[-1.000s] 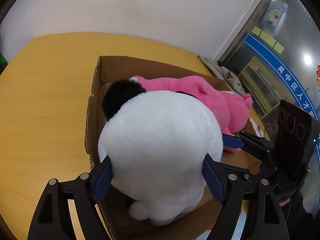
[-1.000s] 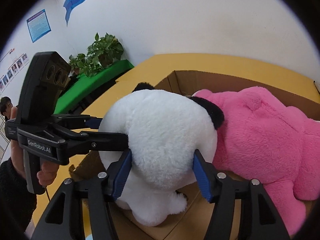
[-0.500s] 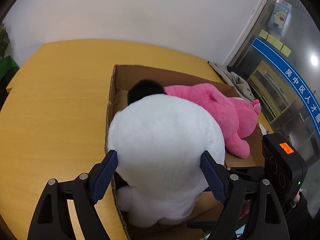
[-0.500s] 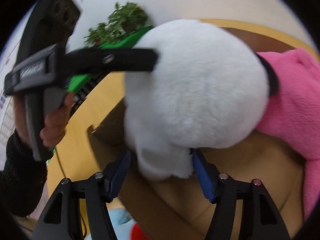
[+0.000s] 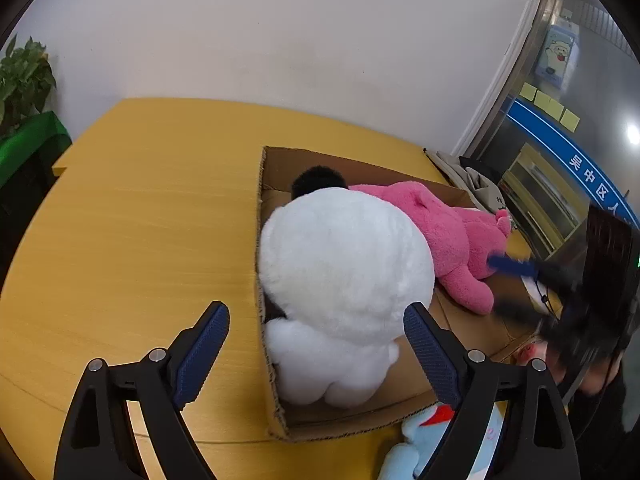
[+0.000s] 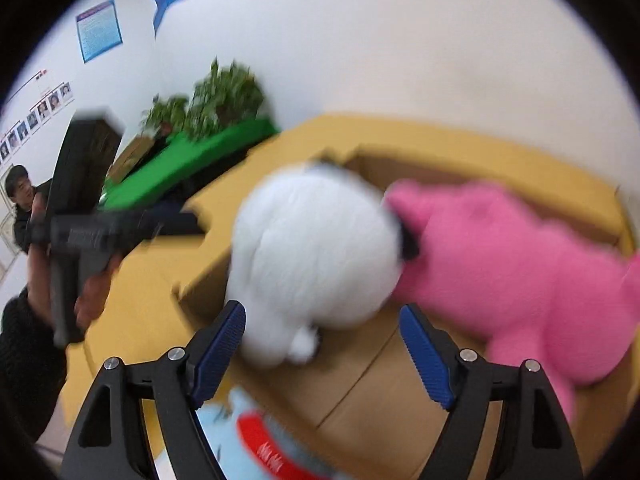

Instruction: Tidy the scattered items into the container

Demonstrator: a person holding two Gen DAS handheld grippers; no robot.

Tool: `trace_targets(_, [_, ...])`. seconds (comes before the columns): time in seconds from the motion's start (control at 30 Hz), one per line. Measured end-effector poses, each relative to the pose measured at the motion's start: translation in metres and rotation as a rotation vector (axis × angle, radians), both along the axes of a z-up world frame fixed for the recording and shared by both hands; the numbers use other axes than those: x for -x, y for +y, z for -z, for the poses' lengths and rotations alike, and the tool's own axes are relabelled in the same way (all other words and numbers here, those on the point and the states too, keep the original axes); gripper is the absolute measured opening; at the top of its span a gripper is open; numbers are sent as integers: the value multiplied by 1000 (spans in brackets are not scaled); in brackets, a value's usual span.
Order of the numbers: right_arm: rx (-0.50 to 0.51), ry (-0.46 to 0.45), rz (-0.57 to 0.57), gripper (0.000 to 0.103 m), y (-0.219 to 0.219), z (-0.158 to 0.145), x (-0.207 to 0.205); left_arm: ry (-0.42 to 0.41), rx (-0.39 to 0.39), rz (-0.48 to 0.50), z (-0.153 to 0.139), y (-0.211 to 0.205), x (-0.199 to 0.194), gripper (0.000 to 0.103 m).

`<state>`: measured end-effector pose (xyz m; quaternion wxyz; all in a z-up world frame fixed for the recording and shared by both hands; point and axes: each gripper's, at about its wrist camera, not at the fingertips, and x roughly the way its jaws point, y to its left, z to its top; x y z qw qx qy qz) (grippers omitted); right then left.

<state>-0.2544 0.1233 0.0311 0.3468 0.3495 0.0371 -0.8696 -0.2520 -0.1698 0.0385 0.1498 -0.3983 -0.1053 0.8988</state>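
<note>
A big white plush panda [image 5: 344,280] with a black ear sits inside the open cardboard box [image 5: 276,380] on the yellow table, next to a pink plush [image 5: 452,236]. My left gripper [image 5: 316,348] is open and empty, pulled back just in front of the panda. My right gripper [image 6: 322,348] is open and empty too, back from the panda [image 6: 312,256] and the pink plush [image 6: 508,264]; this view is blurred. A light blue plush [image 5: 416,448] with a red patch lies outside the box at its near corner, and shows below my right gripper [image 6: 256,444].
The yellow table [image 5: 132,232] stretches left of the box. A green-covered stand with plants [image 5: 24,140] is at the far left. The right gripper [image 5: 516,268] shows blurred over the box's right side. A person [image 6: 20,200] stands far off.
Both grippers have let go of the white panda and pulled back and up. The panda now rests in the box. The right gripper is moving fast.
</note>
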Motion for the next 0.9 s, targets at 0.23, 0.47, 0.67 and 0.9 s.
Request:
trace_targets(0.23, [-8, -52, 6, 71, -74, -13, 87, 3, 6, -1, -2, 1, -27, 92])
trace_targets(0.47, [-9, -117, 17, 71, -83, 19, 79, -1, 37, -9, 2, 6, -58, 92])
trace_targets(0.67, [51, 154, 36, 87, -7, -72, -25, 47, 64, -15, -8, 26, -89, 96])
trace_targets(0.9, [39, 115, 235, 103, 77, -53, -124, 70, 25, 17, -7, 59, -133, 102])
